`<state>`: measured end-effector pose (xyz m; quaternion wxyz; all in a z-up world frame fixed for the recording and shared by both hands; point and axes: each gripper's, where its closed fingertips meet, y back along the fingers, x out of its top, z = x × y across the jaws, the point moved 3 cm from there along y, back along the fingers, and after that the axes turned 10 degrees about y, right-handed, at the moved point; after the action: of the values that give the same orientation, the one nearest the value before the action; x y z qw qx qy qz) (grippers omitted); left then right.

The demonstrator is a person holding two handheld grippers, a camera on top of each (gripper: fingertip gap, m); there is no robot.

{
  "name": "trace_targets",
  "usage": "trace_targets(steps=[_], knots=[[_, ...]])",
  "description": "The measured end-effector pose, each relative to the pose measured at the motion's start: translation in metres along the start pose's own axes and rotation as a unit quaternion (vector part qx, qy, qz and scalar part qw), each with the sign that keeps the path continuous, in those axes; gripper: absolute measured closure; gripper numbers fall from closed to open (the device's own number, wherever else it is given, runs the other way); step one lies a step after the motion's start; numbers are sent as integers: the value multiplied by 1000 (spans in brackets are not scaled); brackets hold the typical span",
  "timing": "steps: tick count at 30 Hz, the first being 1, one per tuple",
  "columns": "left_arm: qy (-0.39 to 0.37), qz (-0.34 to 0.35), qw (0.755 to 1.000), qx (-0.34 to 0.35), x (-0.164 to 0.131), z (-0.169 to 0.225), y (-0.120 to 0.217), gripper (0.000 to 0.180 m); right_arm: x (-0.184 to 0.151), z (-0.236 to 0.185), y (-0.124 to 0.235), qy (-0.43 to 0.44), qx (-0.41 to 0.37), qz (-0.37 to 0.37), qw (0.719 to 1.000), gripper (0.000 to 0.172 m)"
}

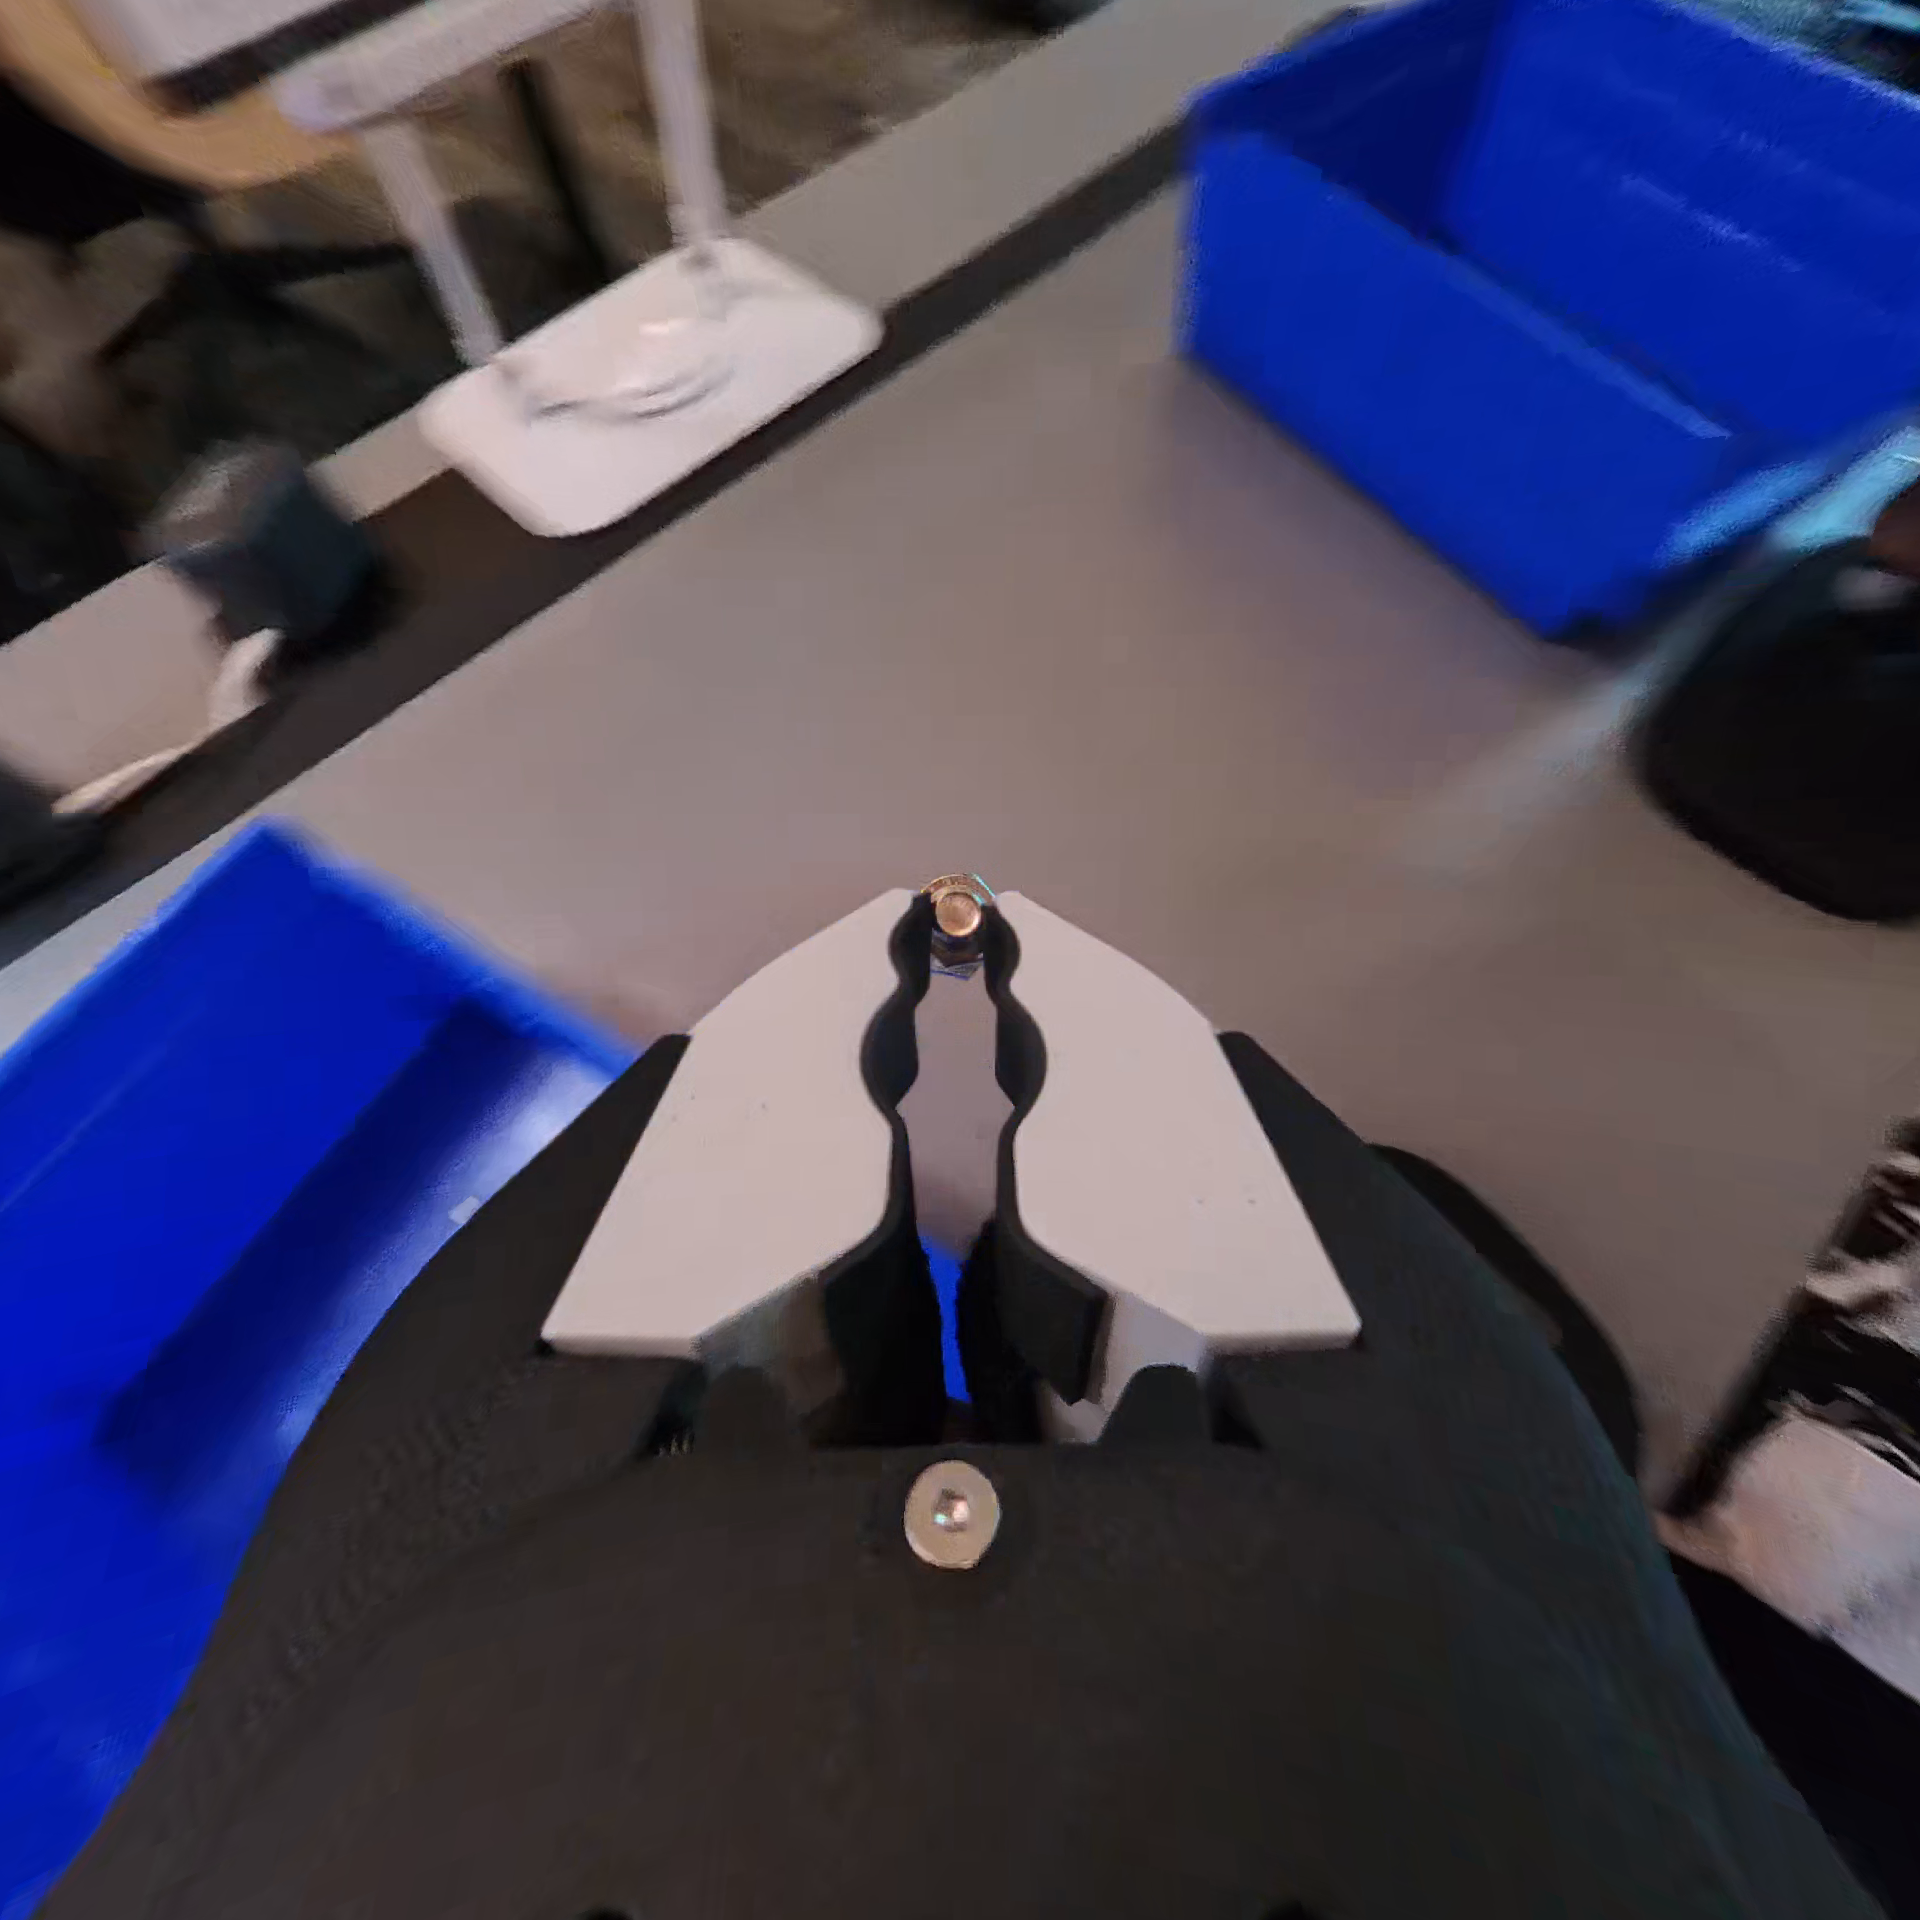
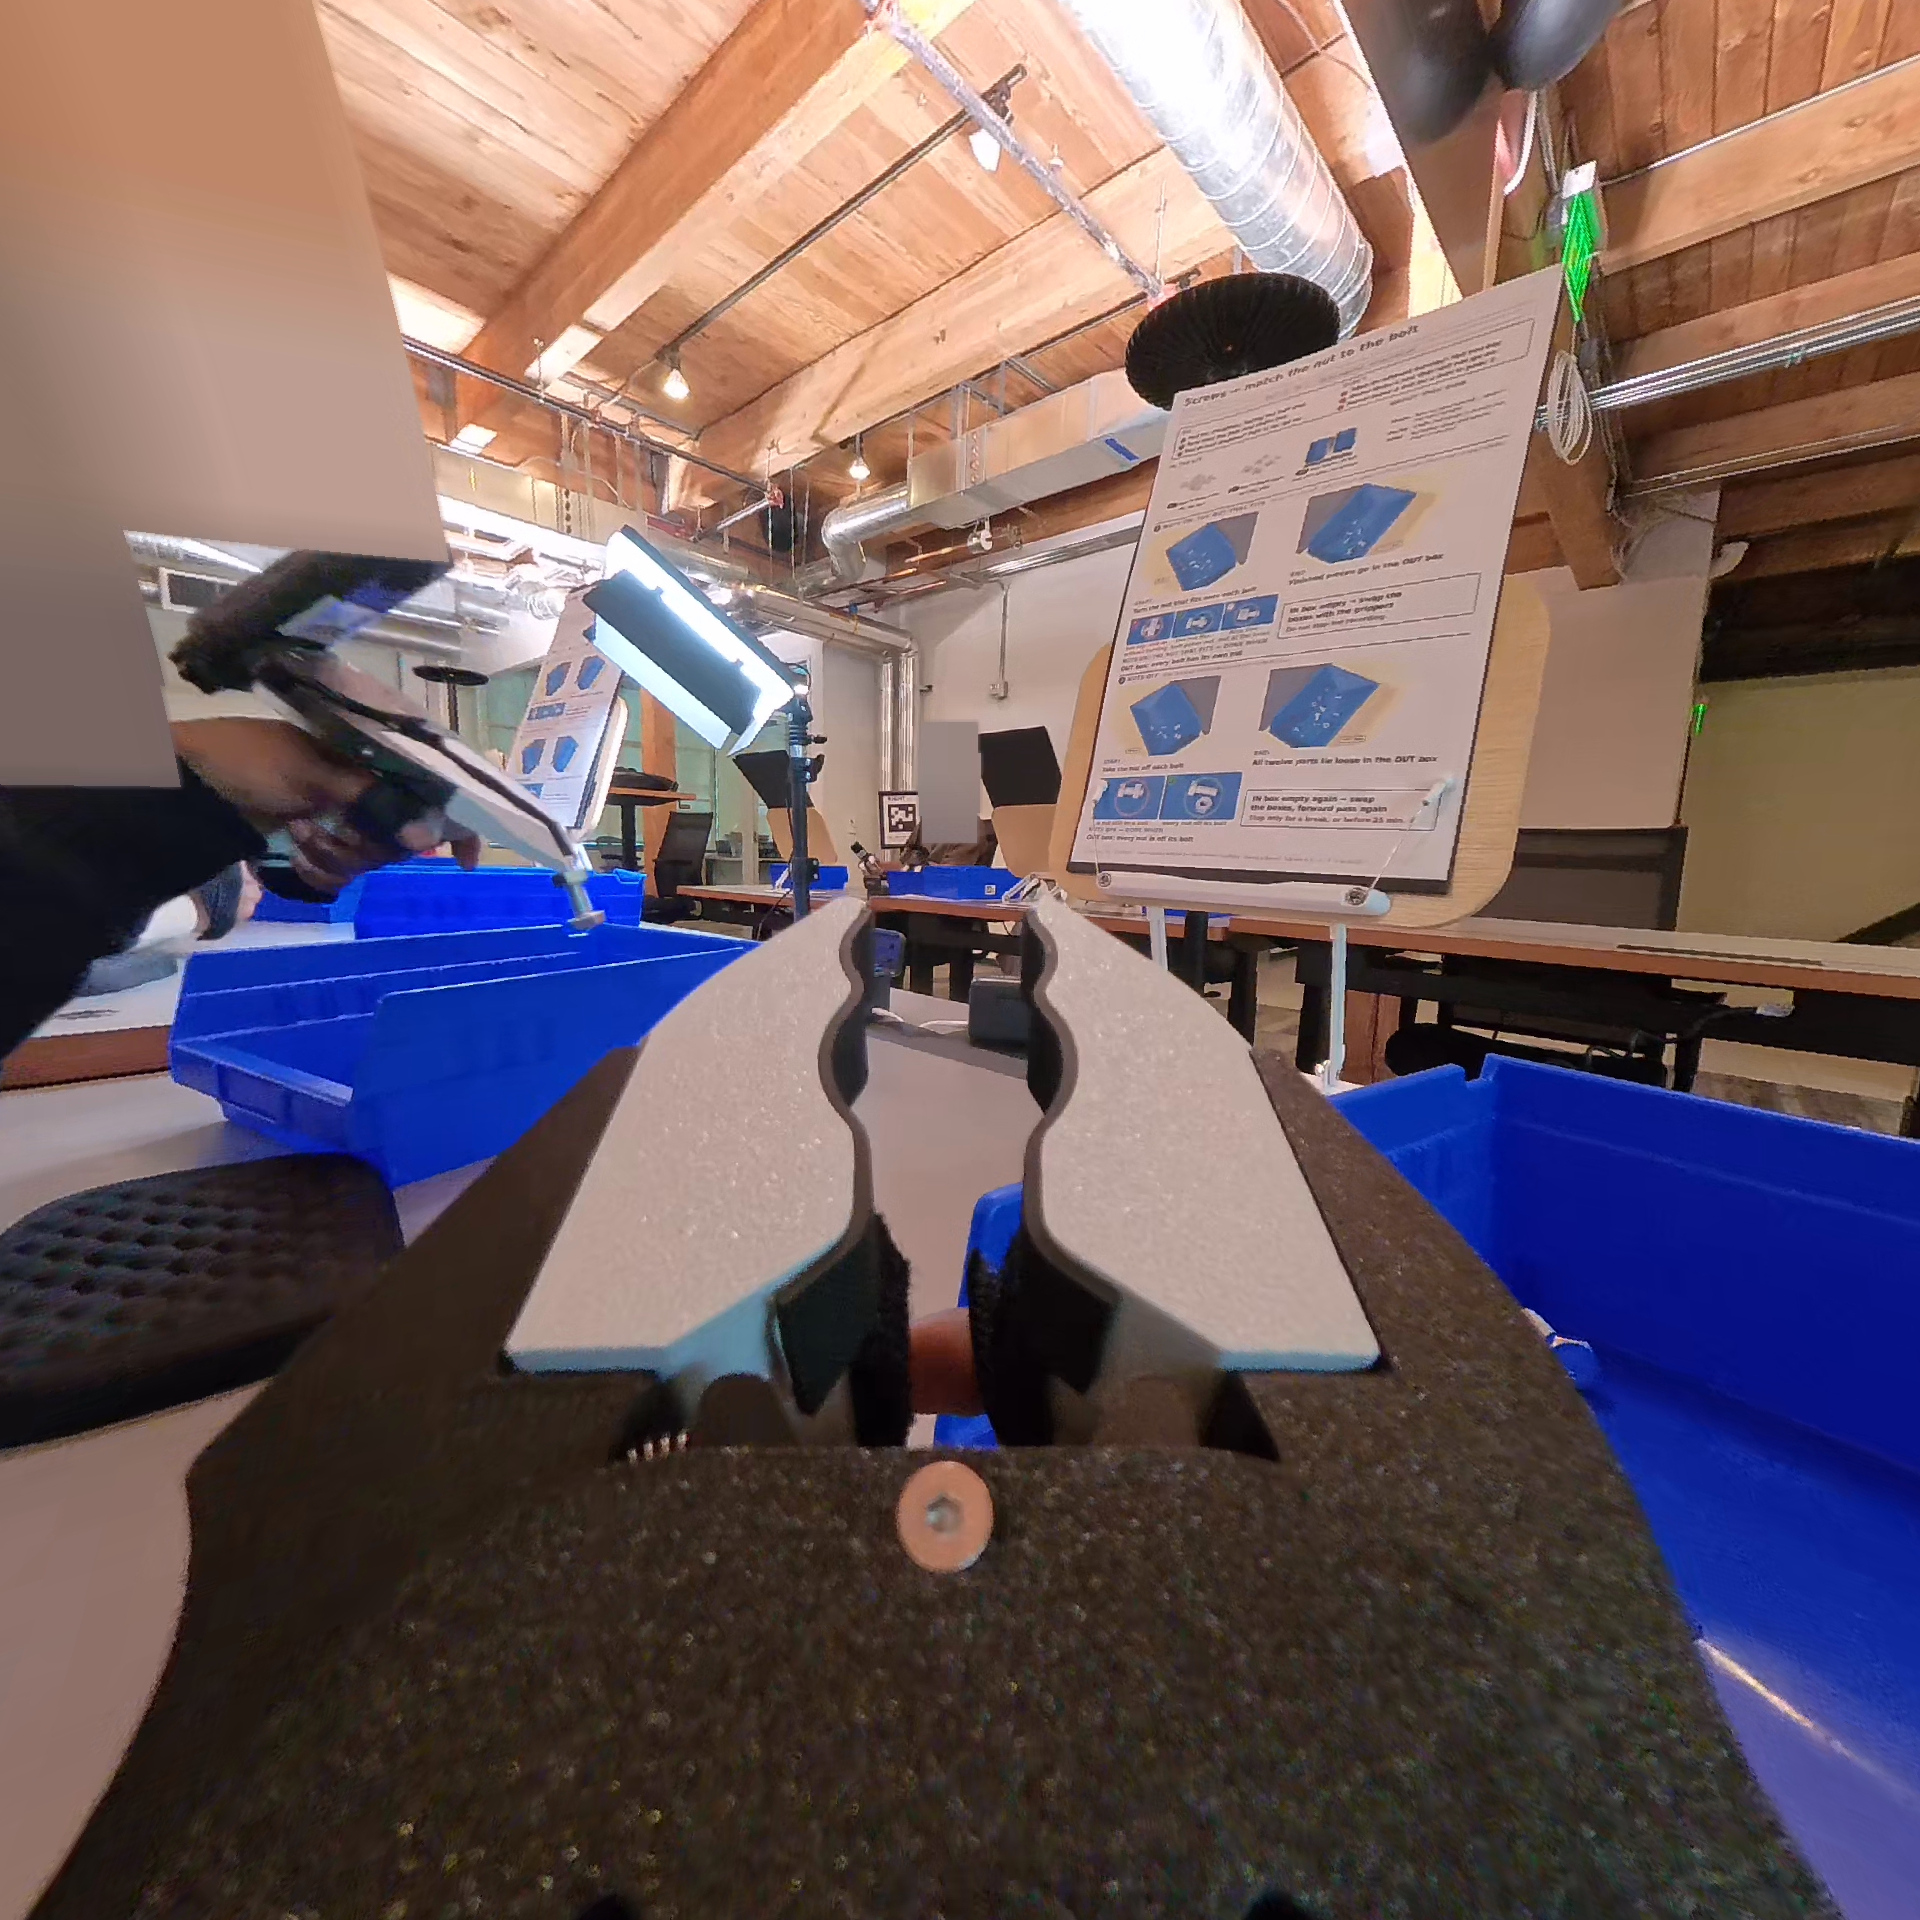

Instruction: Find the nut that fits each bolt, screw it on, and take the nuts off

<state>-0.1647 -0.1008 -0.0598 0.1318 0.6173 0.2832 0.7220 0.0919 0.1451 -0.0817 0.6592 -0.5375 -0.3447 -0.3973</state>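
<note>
The left gripper (image 1: 957, 914) pinches a bolt (image 1: 956, 916) tight in its jaws mid-frame above the desk (image 1: 935, 644), likely so the right gripper (image 2: 943, 935), jaws open and empty, can fetch a nut.

Blue bins (image 1: 1538, 343), grey table (image 1: 935, 644)
</note>
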Motion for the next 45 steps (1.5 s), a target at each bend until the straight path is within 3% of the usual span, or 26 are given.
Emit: trace_targets(steps=[5, 10, 18, 32, 36, 39, 40, 42, 43, 45], knots=[[-92, -62, 986, -120, -28, 101, -37, 171, -2, -2, -1, 2, 5, -6, 1000, 145], [-127, -124, 964, -199, -65, 158, -69, 171, -2, -2, -1, 3, 7, -8, 1000, 145], [-140, -164, 955, -202, -90, 173, -89, 171, -4, -4, -1, 6, 11, -13, 1000, 145], [-138, -179, 949, -220, -103, 177, -94, 169, -8, -10, -3, 21, 28, -28, 999, 145], [-97, -100, 959, -246, -91, 176, -85, 157, -5, -19, -5, 30, 56, -25, 998, 145], [-56, 65, 966, -245, -68, 169, -73, 136, -2, -36, -7, 16, 117, -34, 992, 147], [-26, 144, 958, -247, -58, 166, -65, 129, -2, -45, -9, 4, 149, -42, 988, 149], [33, 288, 920, -265, -43, 160, -43, 124, -4, -68, -12, -24, 223, -75, 972, 152], [47, 340, 900, -268, -42, 156, -34, 123, -9, -80, -14, -37, 254, -104, 961, 153], [62, 392, 883, -251, -45, 145, -27, 123, -25, -106, -17, -55, 316, -182, 929, 152]])
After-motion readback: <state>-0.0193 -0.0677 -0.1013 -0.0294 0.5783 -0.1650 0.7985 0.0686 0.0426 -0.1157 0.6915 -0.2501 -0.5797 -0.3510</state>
